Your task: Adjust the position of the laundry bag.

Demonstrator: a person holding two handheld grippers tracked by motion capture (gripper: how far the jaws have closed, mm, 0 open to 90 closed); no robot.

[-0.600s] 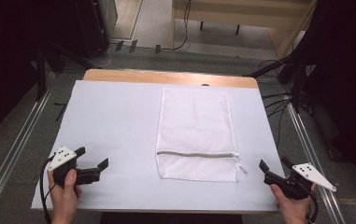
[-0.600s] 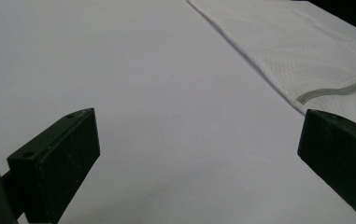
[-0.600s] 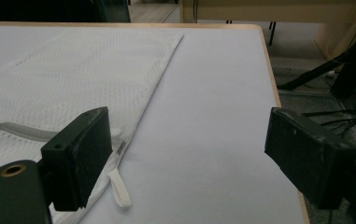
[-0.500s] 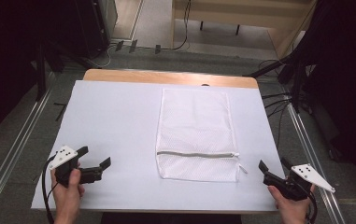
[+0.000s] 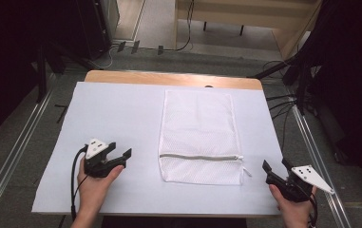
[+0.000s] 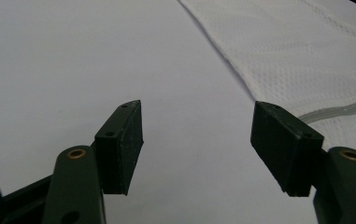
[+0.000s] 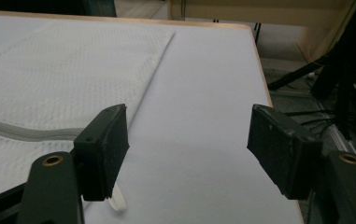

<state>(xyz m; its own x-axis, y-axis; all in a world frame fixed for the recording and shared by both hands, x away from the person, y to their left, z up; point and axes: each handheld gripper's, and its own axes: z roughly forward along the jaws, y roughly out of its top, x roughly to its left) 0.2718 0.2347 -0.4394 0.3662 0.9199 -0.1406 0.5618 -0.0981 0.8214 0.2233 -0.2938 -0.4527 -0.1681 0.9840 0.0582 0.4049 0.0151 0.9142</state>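
**White sheet, mesh bag, two grippers with jaws apart**

A white sheet (image 5: 121, 114) covers a wooden table (image 5: 169, 78) that stands on a grey floor crossed by cables, with metal rails (image 5: 311, 142) running along both sides. A white mesh laundry bag (image 5: 200, 135) lies flat on the sheet, right of centre, its long side running away from the person and its grey zipper (image 5: 200, 156) crossing it near the close end, with the pull (image 5: 246, 171) at the right edge. The left gripper (image 5: 120, 153), held in a hand at the near left of the sheet, sits apart from the bag with its jaws spread and nothing between them; its own view shows bare sheet between the pads and the bag's edge off to the right. The right gripper (image 5: 274, 166), at the near right corner, points toward the bag's zipper end, jaws likewise wide and empty, close to the pull without touching it.
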